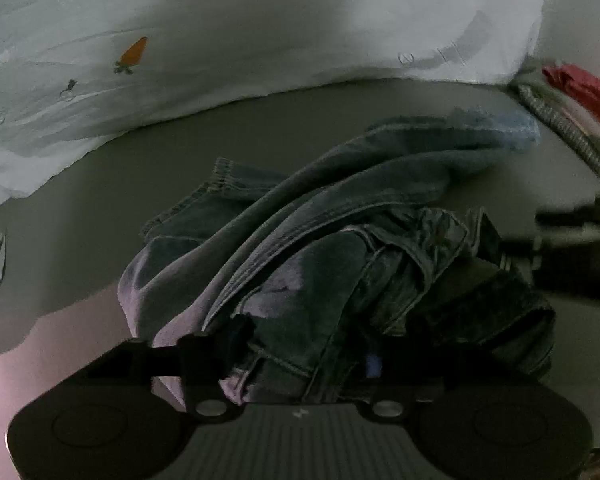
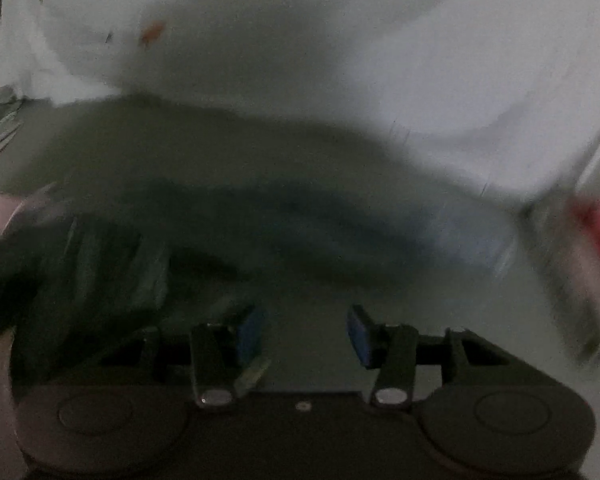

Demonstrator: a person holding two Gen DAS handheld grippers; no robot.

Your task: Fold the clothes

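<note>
No legible txt or labels in either view.

We see dark blue jeans (image 1: 320, 248) crumpled in a heap on the grey counter (image 1: 100, 216), frayed hem outstretched.

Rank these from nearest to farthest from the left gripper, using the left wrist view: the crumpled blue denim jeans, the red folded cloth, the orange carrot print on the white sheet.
1. Crumpled blue denim jeans: bunched right at the left gripper, between its jaws.
2. Red folded cloth: far right, on a striped pile.
3. Orange carrot print: upper left, on the white sheet.

Items 2 and 3 are too close to call.
</note>
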